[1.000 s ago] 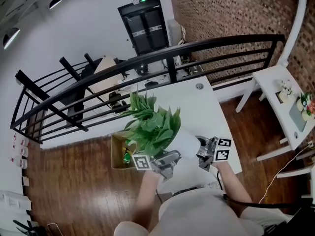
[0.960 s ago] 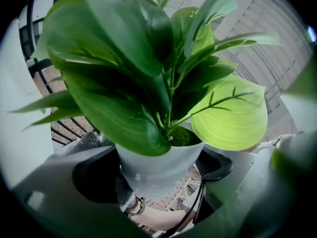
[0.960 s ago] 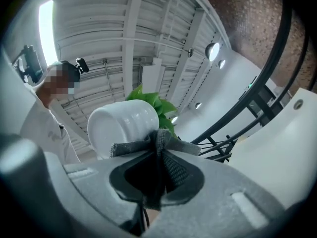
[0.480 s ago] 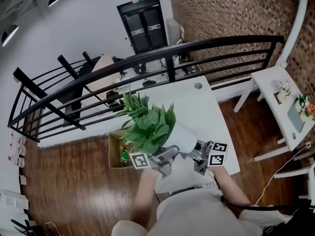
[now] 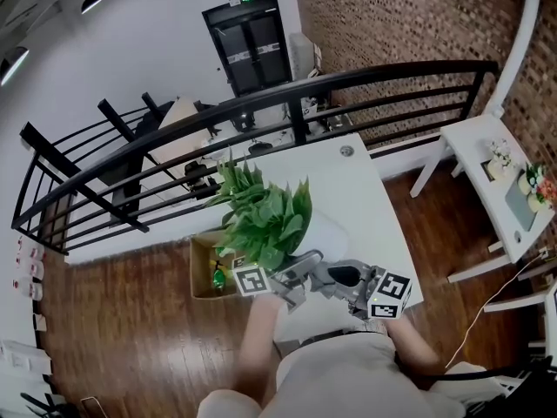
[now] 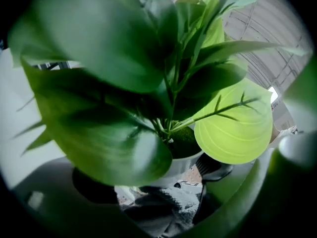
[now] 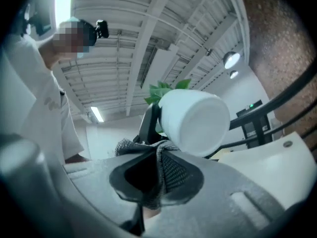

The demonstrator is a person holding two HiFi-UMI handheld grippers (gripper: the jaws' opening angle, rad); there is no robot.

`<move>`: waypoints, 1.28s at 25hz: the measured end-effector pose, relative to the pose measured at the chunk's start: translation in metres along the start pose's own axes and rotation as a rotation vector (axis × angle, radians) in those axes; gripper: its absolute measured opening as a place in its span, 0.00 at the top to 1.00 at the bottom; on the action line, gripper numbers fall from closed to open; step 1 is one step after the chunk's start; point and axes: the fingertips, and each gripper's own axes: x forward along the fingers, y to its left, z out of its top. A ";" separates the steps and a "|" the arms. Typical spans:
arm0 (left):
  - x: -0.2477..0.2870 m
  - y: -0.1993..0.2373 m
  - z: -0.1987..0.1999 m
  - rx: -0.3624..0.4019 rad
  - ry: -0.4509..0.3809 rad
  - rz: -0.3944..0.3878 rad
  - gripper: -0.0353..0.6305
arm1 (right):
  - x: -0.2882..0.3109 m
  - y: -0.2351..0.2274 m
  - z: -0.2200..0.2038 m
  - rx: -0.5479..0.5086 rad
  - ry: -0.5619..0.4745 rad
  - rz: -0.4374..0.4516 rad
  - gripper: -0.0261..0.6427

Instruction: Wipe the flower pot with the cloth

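The right gripper has swung lower and rightward since a second ago. Its jaws are pinched tight on the grey cloth, just under the tilted white flower pot. The left gripper is partway closed, clamping the pot's rim and holding it above the white table.

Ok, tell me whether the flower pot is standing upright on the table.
No, in the right gripper view the flower pot is tipped well over, with its round base turned toward the camera.
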 end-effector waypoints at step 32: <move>-0.060 0.078 -0.083 0.048 0.268 0.372 0.19 | -0.075 -0.117 -0.001 0.070 -0.065 -0.413 0.94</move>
